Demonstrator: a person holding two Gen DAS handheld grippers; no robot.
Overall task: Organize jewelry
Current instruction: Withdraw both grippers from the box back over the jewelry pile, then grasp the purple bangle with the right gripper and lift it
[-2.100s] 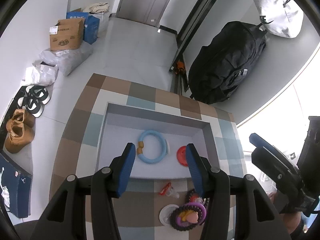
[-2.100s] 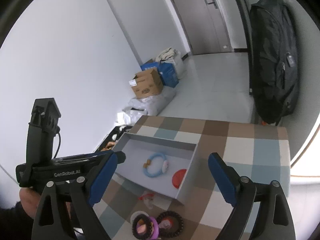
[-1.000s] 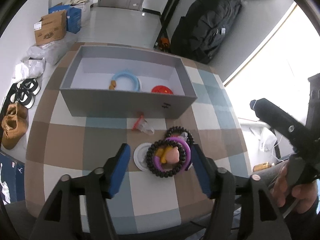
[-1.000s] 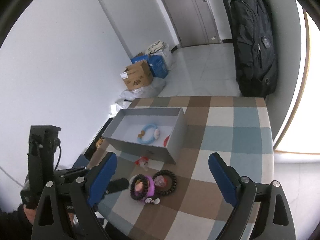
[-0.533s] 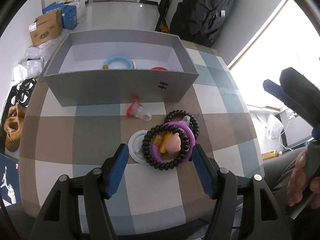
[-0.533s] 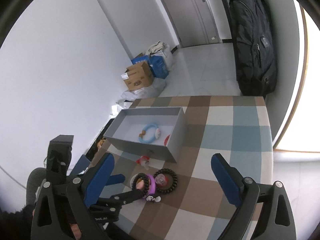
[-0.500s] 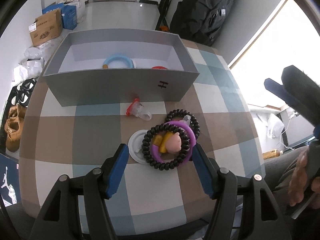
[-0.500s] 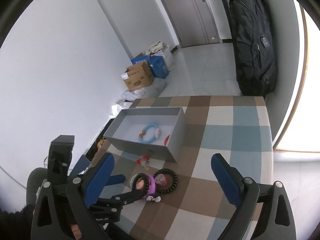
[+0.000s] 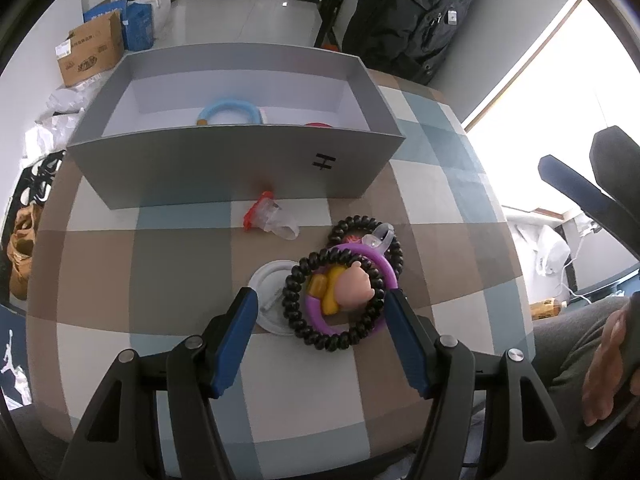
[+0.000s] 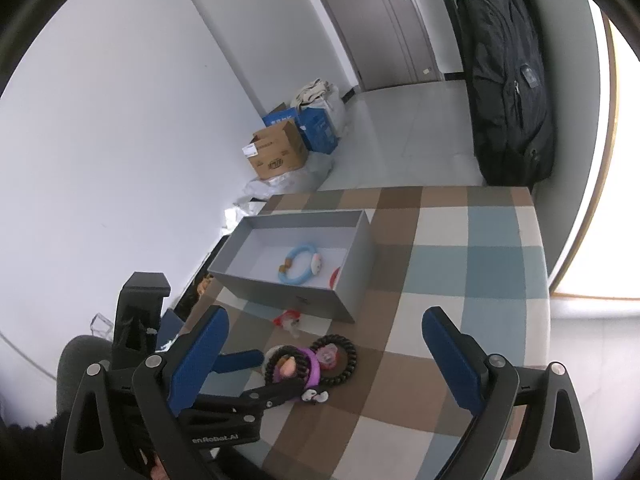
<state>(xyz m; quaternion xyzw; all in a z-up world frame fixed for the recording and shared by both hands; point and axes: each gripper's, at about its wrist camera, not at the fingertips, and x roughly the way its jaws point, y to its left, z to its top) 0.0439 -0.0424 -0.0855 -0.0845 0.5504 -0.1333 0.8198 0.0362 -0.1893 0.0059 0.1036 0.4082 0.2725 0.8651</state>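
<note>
Grey box [image 9: 224, 168]; brown, blue and cream checked tablecloth [image 9: 168, 276]; black coil band [image 9: 316, 336]; purple ring [image 9: 384, 268]; light-blue bracelet [image 9: 229, 106].

Checked table [image 9: 168, 280]: grey box [image 9: 224, 164], bracelet pile [image 9: 340, 292], white disc [image 9: 268, 292].

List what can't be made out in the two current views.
- Red item in the box: near wall hides most of it in the left wrist view; side wall cuts it in the right wrist view.
- White disc: partly under the black coil, its marking too small.
- Charm by the purple ring: too small, partly behind the left gripper.
- Right gripper: only part shows in the left wrist view.
</note>
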